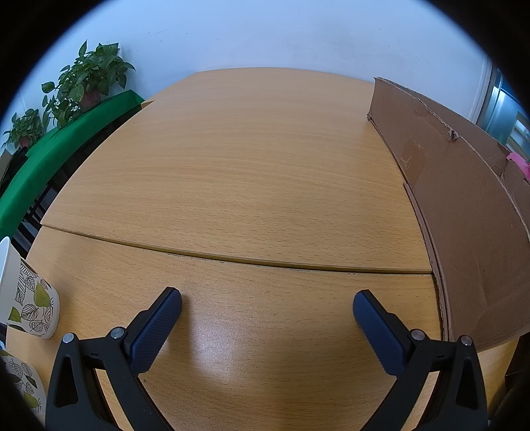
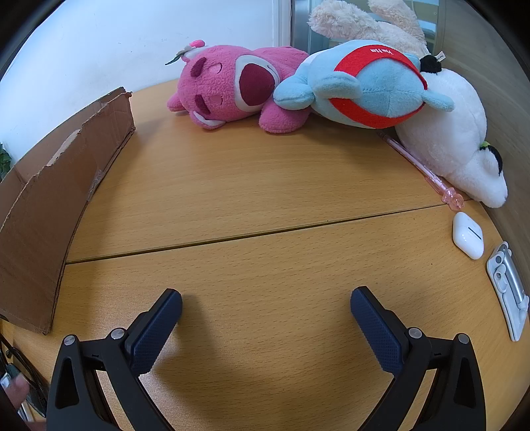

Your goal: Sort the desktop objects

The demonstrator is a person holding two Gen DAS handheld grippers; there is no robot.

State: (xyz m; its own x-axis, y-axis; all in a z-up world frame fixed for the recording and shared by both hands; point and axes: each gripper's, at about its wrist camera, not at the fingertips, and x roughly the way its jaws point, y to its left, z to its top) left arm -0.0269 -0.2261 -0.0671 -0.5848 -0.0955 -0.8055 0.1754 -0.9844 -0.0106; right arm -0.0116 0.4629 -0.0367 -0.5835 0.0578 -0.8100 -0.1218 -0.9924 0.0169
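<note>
Left wrist view: left tongs [image 1: 267,306] spread wide, nothing between the fingers, hovering over the bare wooden bench [image 1: 232,172]. Cardboard box [image 1: 463,212] stands at the right, only its outer wall visible, contents hidden apart from a bit of pink at the top edge. Two leaf-print cups [image 1: 31,298] at the left edge, one behind the other, insides not visible. Potted plants [image 1: 86,79] on a green-covered surface [image 1: 49,155] beyond the bench.

Right wrist view: right tongs [image 2: 266,303] also spread wide, gripping nothing, above the bench [image 2: 248,185]. Cardboard box [image 2: 49,199] at the left, torn top edge, interior not seen. Far side: pink plush [image 2: 228,89] lying down, blue-and-red plush [image 2: 364,86] leaning on it, white plush [image 2: 463,146] at the right, beige plush [image 2: 357,23] behind. Pink pen [image 2: 424,169] lies just beside the white plush. White earbud case [image 2: 467,239] near the pen's end, closed. Silver-white clip-like item [image 2: 508,288] at the right edge. All of these sit on the bench, outside the box.
</note>
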